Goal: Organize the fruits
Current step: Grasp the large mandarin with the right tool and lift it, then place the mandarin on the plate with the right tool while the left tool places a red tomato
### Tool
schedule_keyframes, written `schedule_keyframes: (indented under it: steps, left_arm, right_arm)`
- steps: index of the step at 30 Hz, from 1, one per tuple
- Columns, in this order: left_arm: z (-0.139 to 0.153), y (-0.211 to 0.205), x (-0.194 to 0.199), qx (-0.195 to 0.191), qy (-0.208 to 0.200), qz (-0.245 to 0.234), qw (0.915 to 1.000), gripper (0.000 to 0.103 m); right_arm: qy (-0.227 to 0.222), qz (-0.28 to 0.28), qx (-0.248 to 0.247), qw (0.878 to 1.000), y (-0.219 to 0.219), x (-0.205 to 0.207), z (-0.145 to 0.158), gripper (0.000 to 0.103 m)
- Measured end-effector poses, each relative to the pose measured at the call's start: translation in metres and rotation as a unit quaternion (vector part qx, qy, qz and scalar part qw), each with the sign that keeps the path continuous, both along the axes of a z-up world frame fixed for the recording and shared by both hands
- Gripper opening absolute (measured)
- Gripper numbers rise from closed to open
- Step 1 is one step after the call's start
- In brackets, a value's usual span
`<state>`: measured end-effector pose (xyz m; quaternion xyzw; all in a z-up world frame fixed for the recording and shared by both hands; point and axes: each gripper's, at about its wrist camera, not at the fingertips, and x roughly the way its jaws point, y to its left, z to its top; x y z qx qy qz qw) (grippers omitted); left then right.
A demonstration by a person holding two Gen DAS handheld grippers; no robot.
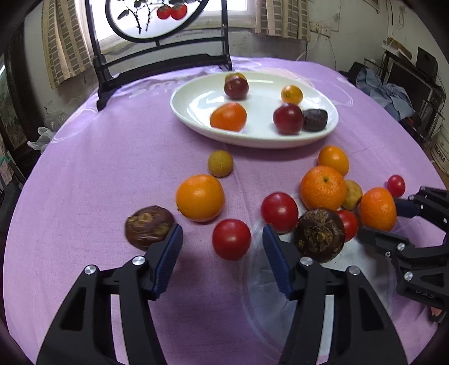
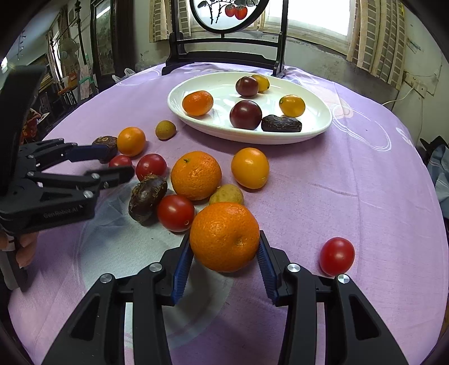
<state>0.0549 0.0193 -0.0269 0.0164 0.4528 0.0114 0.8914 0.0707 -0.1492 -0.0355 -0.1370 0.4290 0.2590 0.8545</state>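
The right hand-held gripper (image 2: pixel 226 262) sits at the near edge of the desk (image 2: pixel 350 182), its blue pads against both sides of a large orange (image 2: pixel 224 236), holding it. A small red tomato (image 2: pixel 336 256) lies alone just to its right.

The left hand-held gripper (image 1: pixel 223 247) is also near the front edge, jaws wide apart, with a red tomato (image 1: pixel 231 239) lying between its fingertips but touching neither. A dark brown round fruit (image 1: pixel 148 227) rests against the outside of its left finger, and another brown fruit (image 1: pixel 319 235) sits by the outside of the right finger.

Just beyond, toward the middle of the purple cloth, loose fruit is clustered: oranges, more red tomatoes, a small yellowish-brown fruit (image 1: pixel 220 163) and a pale potato-like one (image 2: pixel 226 195).

Farther back, toward the far edge, a white oval plate (image 2: pixel 317 129) holds six pieces: an orange, two yellow-orange fruits, two dark red ones and a dark wrinkled date (image 2: pixel 281 123). Behind the plate stands a black-framed round painted screen (image 2: pixel 224 16).
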Motion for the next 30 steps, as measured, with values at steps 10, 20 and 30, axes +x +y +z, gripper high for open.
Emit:
schedule_keyframes:
  steps: [10,20,30]
  left_arm:
    - [-0.004,-0.004,0.002,-0.002,-0.002,-0.017,0.9998,0.026]
    - [0.028,0.017,-0.007,-0.061,-0.064,0.014,0.996,0.025]
    - [0.039,0.023,-0.003,-0.069,-0.061,0.038,0.995,0.025]
  right_arm:
    - [-0.011,-0.002,0.004,1.0,-0.001,-0.002,0.005,0.045]
    - [-0.022,-0.024,0.034,0.999,-0.011,0.001,0.014,0.045]
    - [-0.054,-0.041,0.066,0.996,-0.017,0.002,0.029,0.045]
